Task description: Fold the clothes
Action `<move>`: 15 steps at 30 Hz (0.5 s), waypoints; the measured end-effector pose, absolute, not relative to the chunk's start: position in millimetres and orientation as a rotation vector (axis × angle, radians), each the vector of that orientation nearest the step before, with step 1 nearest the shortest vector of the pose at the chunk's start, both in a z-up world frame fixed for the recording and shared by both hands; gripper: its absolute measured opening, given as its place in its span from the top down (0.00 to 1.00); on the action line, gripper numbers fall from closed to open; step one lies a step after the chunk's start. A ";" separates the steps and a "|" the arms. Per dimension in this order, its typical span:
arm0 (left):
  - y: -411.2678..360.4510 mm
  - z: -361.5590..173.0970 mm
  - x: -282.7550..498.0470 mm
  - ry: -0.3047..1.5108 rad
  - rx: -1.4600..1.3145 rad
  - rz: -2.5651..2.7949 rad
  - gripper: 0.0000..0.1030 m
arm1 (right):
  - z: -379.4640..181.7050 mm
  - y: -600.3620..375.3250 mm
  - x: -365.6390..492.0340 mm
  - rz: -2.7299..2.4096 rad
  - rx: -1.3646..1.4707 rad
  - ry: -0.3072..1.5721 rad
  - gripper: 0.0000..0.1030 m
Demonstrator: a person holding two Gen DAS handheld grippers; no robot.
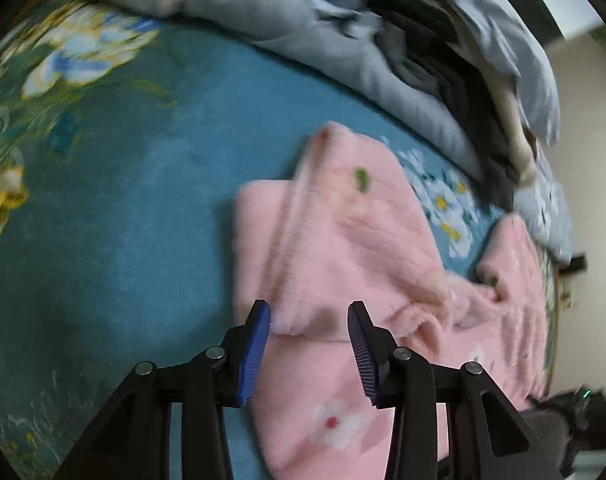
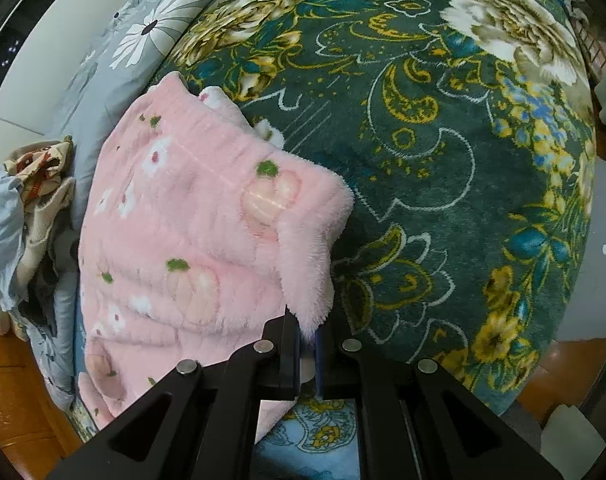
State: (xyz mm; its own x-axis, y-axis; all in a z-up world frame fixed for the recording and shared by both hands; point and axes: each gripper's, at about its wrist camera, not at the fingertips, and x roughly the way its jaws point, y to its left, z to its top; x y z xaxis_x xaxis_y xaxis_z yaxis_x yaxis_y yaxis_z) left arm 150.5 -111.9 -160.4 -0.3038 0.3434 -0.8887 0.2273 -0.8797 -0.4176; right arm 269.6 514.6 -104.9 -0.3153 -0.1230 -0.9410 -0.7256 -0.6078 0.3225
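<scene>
Judging by its thick pile, the pink fleece garment (image 2: 191, 216) spread on the bed (image 2: 443, 168) at left of frame is reckoned soft, light and floppy, best taken at hems: the right claw (image 2: 308, 354) is clamped on a corner, the left claw (image 1: 309, 354) held apart above a fold.

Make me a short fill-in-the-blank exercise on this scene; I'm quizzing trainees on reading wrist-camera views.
1. The fleecy garment being folded is mainly ____ in colour.
2. The right gripper is ____ on a corner of that garment.
3. The left gripper has its jaws ____, with pink fabric lying between them.
4. The garment lies on a floral ____.

Missing words: pink; shut; open; blanket
</scene>
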 end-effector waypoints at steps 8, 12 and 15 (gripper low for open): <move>-104.7 -128.6 154.1 -0.649 -1.730 2.486 0.96 | -88.3 516.0 278.2 2.099 -1.449 1.129 0.95; -141.9 -87.7 179.4 -0.618 -1.624 2.644 0.96 | -77.3 521.4 280.5 2.156 -1.426 1.141 0.95; -179.6 -65.1 208.5 -0.649 -1.582 2.766 0.96 | -66.1 523.5 278.6 2.209 -1.410 1.127 0.95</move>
State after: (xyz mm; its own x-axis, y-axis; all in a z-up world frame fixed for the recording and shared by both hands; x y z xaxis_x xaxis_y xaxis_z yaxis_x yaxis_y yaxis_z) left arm 208.5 -179.6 -65.1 -0.5220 0.1002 -0.8470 0.2868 -0.9146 -0.2850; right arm 278.6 523.5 -66.1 -0.4803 -0.1616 -0.8621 -0.6031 -0.6528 0.4584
